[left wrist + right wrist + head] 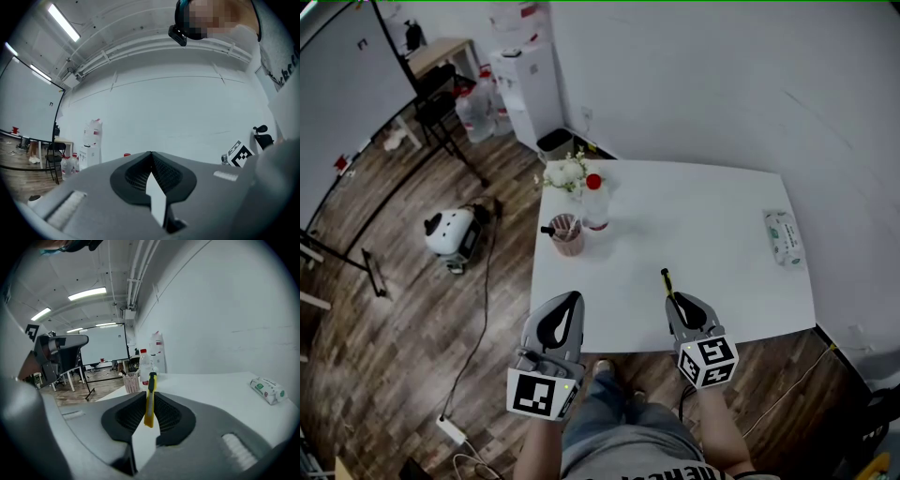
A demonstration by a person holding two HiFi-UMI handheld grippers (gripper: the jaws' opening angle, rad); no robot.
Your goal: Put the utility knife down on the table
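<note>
A yellow and black utility knife [150, 397] is clamped between the jaws of my right gripper [149, 401], its black end sticking out forward. In the head view the knife [668, 283] pokes out over the white table [712, 234] from the right gripper [680, 302], near the table's front edge. My left gripper [567, 302] sits at the table's front left corner, jaws together with nothing between them. In the left gripper view the left gripper [151, 157] points up at a bare white wall.
At the table's back left stand a pink pen cup [566, 234], a red-capped bottle [594, 202] and white flowers [566, 173]. A wipes pack [783, 236] lies near the right edge. A water dispenser [528, 89] and a small white robot [450, 232] are on the wooden floor.
</note>
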